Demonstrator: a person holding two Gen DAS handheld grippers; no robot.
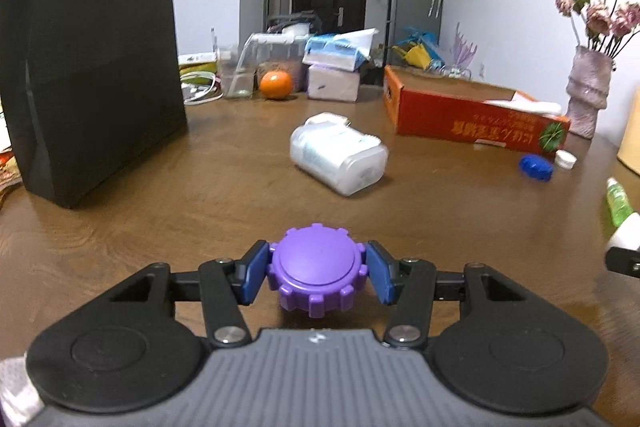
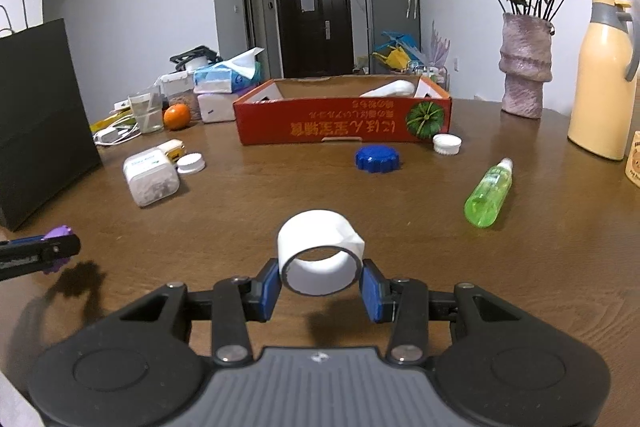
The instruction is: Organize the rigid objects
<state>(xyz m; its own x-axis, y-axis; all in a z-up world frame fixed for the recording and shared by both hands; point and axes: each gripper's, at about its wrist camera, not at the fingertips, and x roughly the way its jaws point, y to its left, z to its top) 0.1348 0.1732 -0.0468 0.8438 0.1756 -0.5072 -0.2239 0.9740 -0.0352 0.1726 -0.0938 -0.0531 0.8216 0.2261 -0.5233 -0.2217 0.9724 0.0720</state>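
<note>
1. The purple cap (image 1: 316, 269) sits low in the centre of my left wrist view, between the blue pads (image 1: 254, 277) of my left hand-held gripper (image 1: 316, 273). The pads press on its toothed rim from both sides, so I am pinching it.
2. To carry it well I would keep the squeeze even on opposite teeth and hold it level, since the ribbed edge could twist out if I tilt.
3. The white tape roll (image 2: 320, 253) lies low in the centre of my right wrist view, pinched across its width by my right hand-held gripper (image 2: 320, 285), its open hole facing the camera.
4. A light grip seems wise here; the roll looks thin-walled and may squash.
5. The red cardboard box (image 2: 344, 121) stands across the table (image 2: 540, 267), upper middle of the right view, well apart from both loads. I judge it the likely drop spot.
6. A blue cap (image 2: 377, 158), a white cap (image 2: 447, 143) and a green bottle (image 2: 489, 197) lie between me and it, so I would pass above them.
</note>
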